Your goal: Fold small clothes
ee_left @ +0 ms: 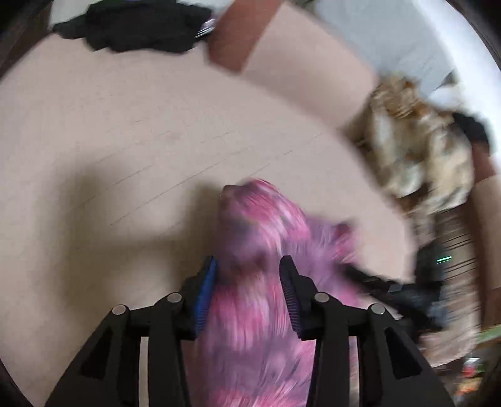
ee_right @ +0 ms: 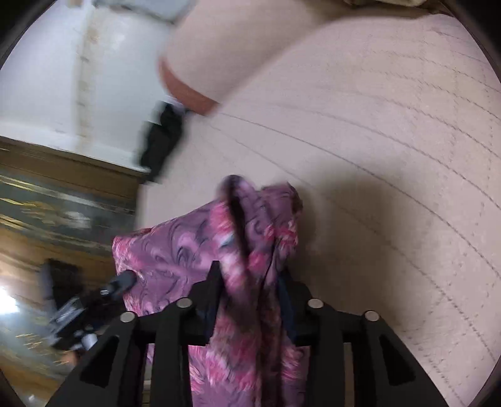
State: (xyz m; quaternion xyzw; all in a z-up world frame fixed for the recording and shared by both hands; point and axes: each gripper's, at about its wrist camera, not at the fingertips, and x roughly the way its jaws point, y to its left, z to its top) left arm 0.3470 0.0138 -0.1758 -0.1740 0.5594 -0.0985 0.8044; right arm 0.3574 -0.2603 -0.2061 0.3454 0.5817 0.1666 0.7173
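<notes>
A pink and purple patterned garment hangs between both grippers above a pale pink quilted bed. My left gripper has the cloth bunched between its two fingers and grips it. In the right wrist view the same garment is bunched between the fingers of my right gripper, which grips it. The left gripper shows at the lower left of that view, at the garment's other end. Both views are blurred by motion.
A black garment lies at the far edge of the bed, also in the right wrist view. A brown and cream patterned cloth pile sits at the right. A pink pillow with a brown band lies at the back.
</notes>
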